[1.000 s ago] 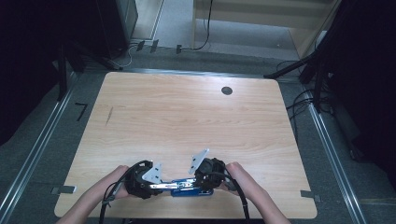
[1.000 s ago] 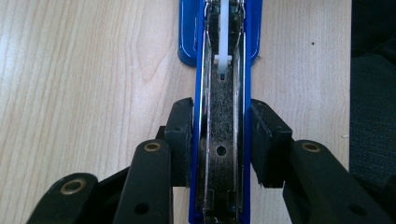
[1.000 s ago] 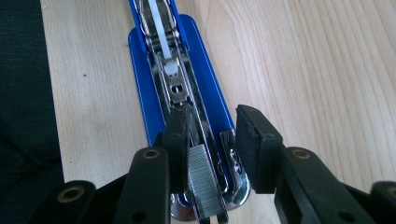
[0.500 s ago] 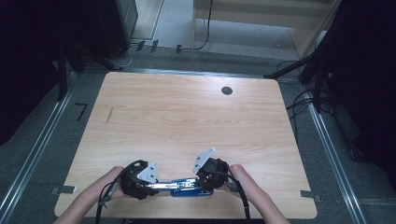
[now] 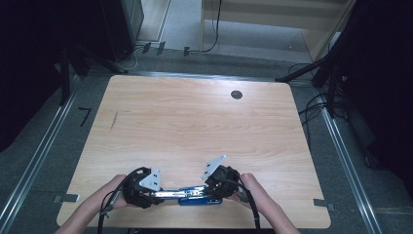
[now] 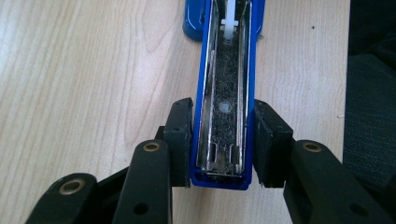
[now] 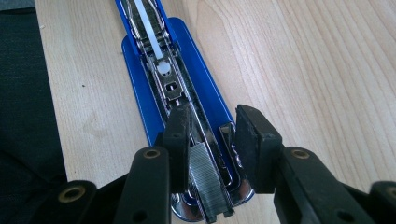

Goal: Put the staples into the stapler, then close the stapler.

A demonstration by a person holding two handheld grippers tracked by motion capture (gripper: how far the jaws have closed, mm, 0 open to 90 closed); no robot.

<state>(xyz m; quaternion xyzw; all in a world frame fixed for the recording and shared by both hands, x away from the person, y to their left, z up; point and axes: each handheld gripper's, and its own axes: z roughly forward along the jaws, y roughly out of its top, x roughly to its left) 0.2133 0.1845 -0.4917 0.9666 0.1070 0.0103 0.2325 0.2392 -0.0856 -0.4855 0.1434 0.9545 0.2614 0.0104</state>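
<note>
The wooden surface [image 5: 195, 122] carries one job, set close to its near edge where both forearms can reach without stretching. There a blue stapler [image 5: 187, 194] lies swung fully open, its lid and its base stretched out in one line between the two hands, which leaves the magazine exposed from above.

The left claw [image 6: 223, 140] is clenched on the end of the lid [image 6: 224, 93], a pad pressed to each blue side; that probably keeps the hinged half from flipping shut.

The right claw [image 7: 212, 140] stands over the far end of the base [image 7: 140, 74]. Between its pads lies a strip of staples [image 7: 210, 182], angled in the silver channel [image 7: 187, 100]. The left pad touches it; the right pad's contact is unclear, so a true grasp cannot be told.
</note>
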